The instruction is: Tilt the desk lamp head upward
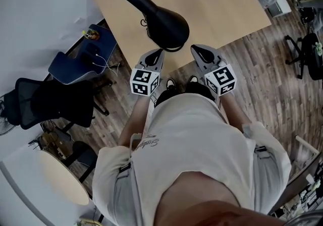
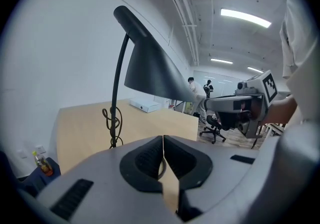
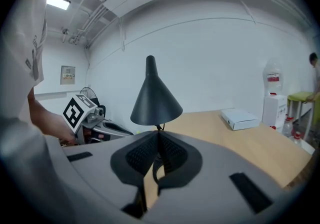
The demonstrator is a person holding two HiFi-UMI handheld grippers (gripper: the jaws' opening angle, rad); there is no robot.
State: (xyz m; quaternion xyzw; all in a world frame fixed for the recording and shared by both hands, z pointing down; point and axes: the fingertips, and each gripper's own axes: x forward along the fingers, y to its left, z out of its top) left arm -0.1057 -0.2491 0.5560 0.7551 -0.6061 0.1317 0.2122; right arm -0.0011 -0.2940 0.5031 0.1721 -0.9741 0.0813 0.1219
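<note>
Desk lamp head [image 1: 165, 24] sits just ahead btwn left gripper [image 1: 158, 52] & right gripper [image 1: 196, 48], both w/ jaws closed & empty, cone axis running away-left, about equally near.

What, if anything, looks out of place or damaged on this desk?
Nothing stands out. The desk lamp stands upright on the table, its cord bundled in tidy hanging loops. The left gripper and right gripper are both shut and empty.

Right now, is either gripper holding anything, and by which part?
Nothing is held. The left gripper and the right gripper both have their jaws together on nothing. The lamp stands apart from both.
</note>
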